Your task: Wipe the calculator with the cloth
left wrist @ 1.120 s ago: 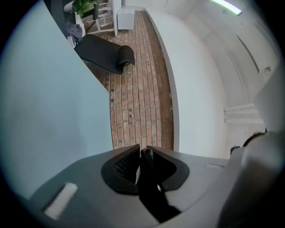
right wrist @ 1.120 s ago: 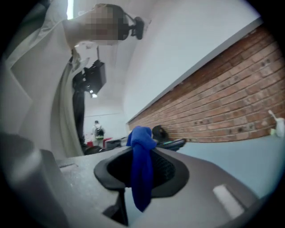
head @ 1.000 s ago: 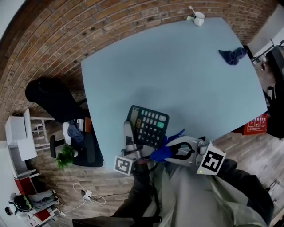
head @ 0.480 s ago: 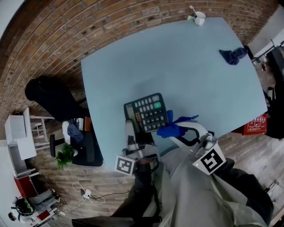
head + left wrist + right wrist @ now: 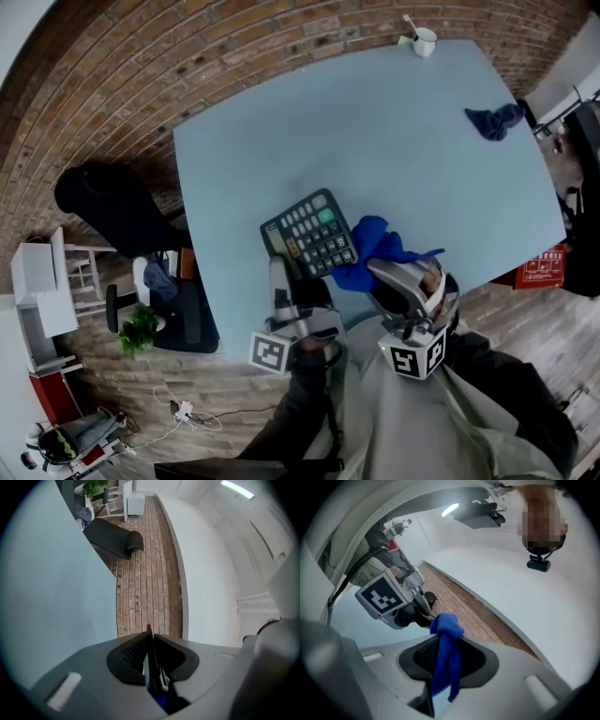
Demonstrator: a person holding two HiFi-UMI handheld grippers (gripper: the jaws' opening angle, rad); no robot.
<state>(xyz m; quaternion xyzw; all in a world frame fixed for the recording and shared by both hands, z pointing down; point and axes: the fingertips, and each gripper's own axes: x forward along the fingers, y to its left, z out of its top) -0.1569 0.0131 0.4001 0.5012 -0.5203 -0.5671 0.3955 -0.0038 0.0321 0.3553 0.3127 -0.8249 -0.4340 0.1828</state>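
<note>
Nearest me, my left gripper (image 5: 281, 274) is closed narrow on the calculator (image 5: 311, 234), gripping its near edge over the pale blue table (image 5: 375, 131). My right gripper (image 5: 382, 272) pinches the blue cloth (image 5: 370, 242), which touches the calculator's right side. Farther off lie a dark blue rag (image 5: 492, 119) and a white mug (image 5: 422, 40).

calculator (image 5: 312, 234) over near edge of table (image 5: 375, 131), cloth (image 5: 370, 246) just right of it, mug (image 5: 422, 39) at far corner, rag (image 5: 494, 119) far right
</note>
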